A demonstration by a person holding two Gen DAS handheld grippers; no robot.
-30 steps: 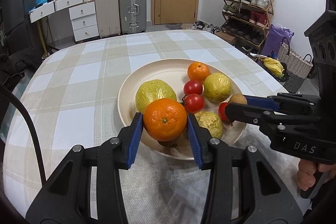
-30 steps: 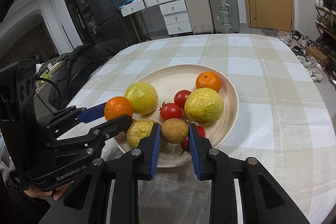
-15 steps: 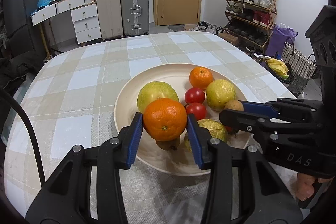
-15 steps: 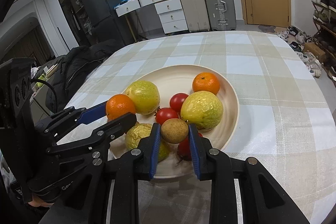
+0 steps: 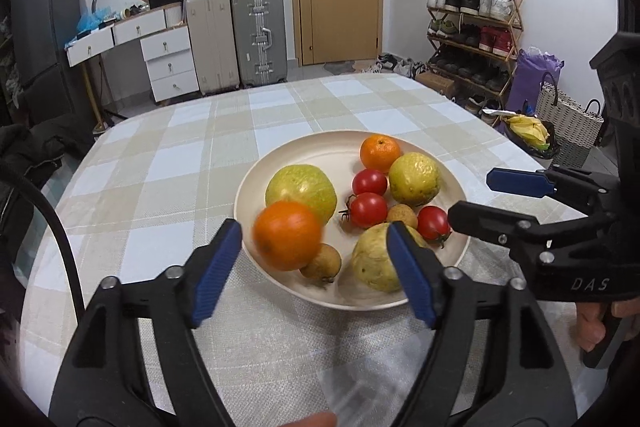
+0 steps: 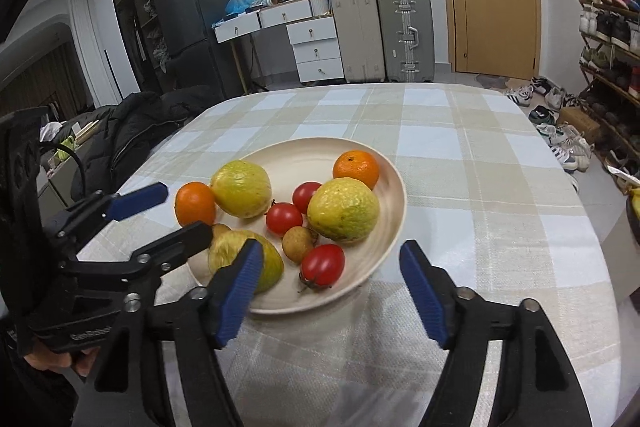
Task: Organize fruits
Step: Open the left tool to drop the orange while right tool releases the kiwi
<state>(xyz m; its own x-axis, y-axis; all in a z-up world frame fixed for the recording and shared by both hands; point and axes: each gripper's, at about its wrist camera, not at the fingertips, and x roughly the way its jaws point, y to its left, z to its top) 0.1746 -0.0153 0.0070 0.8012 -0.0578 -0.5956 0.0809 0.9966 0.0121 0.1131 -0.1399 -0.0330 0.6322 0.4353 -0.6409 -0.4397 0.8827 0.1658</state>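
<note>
- Writing: "DAS" on the right gripper (image 5: 468, 195) body; "GenRobot" on the left gripper (image 6: 176, 211) body.
- Cream plate (image 5: 304, 147) sits on the checked tablecloth (image 5: 180, 163), near the front edge of the table.
- In the plate: 2 oranges, 3 yellow-green guavas, 3 tomatoes, 2 small brown longans.
- Left tongs are opening wide; the blurred near orange (image 5: 287, 235) is between the blue pads (image 5: 218, 269) but not pinched.
- Right tongs are opening too, w/ nothing gripped; one longan (image 6: 298, 243) lies in the plate just ahead.
- Far half of the cloth is bare, w/ lots of room.
</note>
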